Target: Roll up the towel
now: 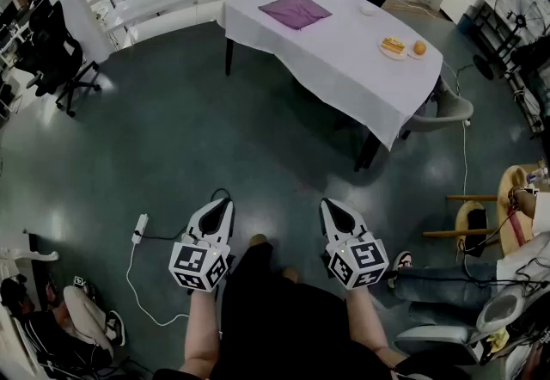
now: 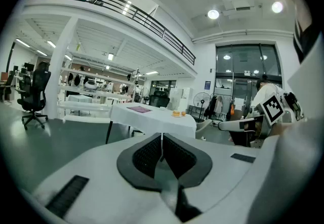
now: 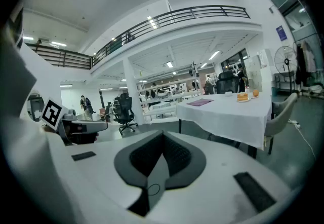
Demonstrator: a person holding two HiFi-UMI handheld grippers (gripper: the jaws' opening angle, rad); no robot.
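A purple towel [image 1: 295, 10] lies flat on the white-clothed table [image 1: 344, 52] far ahead of me. It also shows small in the left gripper view as the towel [image 2: 139, 109] and in the right gripper view as the towel [image 3: 200, 102]. My left gripper [image 1: 222, 205] and right gripper [image 1: 331, 210] are held close to my body, well short of the table, over the dark floor. Both are shut, pads together, with nothing between them. The left gripper [image 2: 161, 139] and right gripper [image 3: 162, 140] point towards the table.
A plate with a yellow cake [image 1: 393, 46] and an orange [image 1: 419, 47] sit near the table's right end; a small white dish [image 1: 368, 9] is farther back. A grey chair [image 1: 443, 110] stands by the table. A power strip and cable [image 1: 140, 227] lie on the floor. People sit at right.
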